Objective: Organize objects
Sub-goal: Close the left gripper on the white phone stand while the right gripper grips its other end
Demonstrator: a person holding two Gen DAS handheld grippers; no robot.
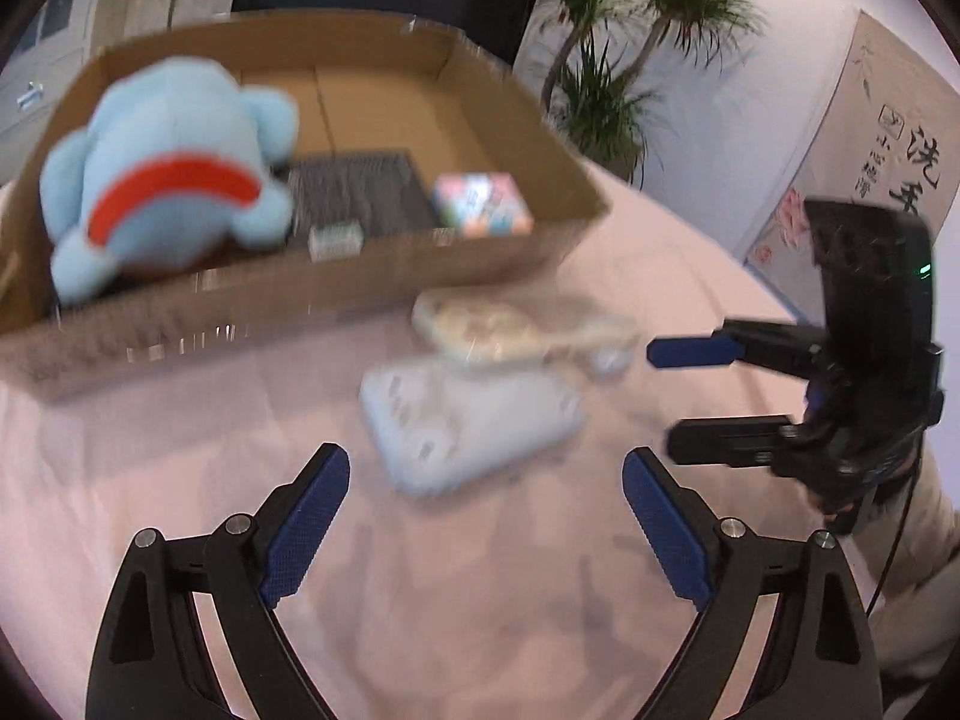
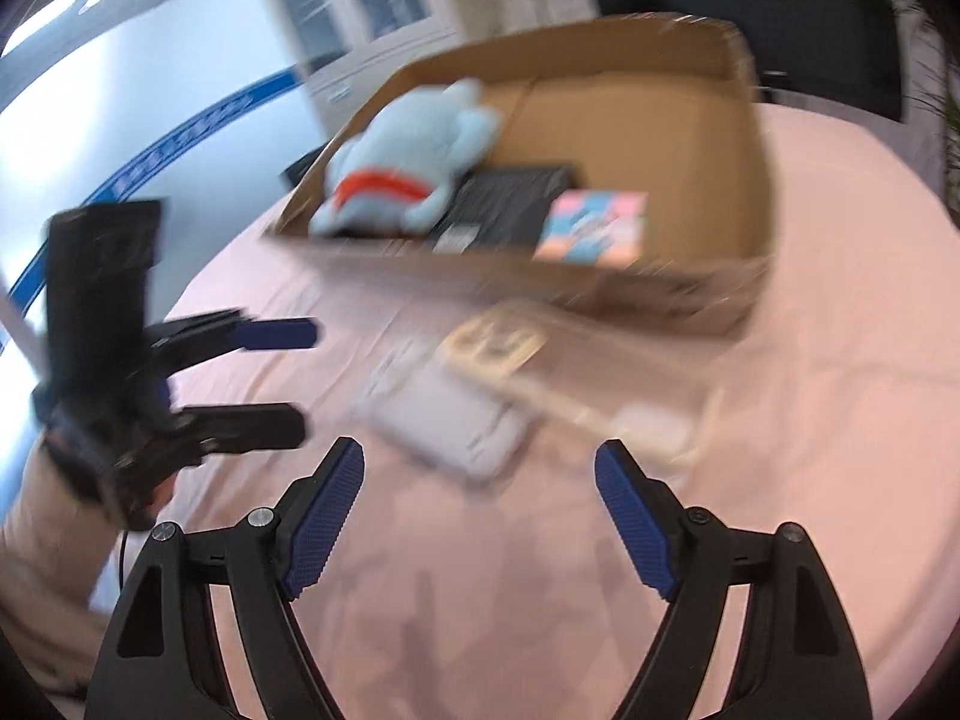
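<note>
**Still two items outside the box**

Both hand-held grippers hung over the pink desk with jaws spread and nothing between them: the left hand-held gripper at lower centre of its view, the right hand-held gripper likewise in its own. At frame centre lay a grey pad, a clear packet overlapping its far edge, both just in front of the box. Inside sat a blue plush, a dark case and a small carton, apparently already sorted. Blur hid details. The wide jaws probably suited the broad, flat pad.
</note>
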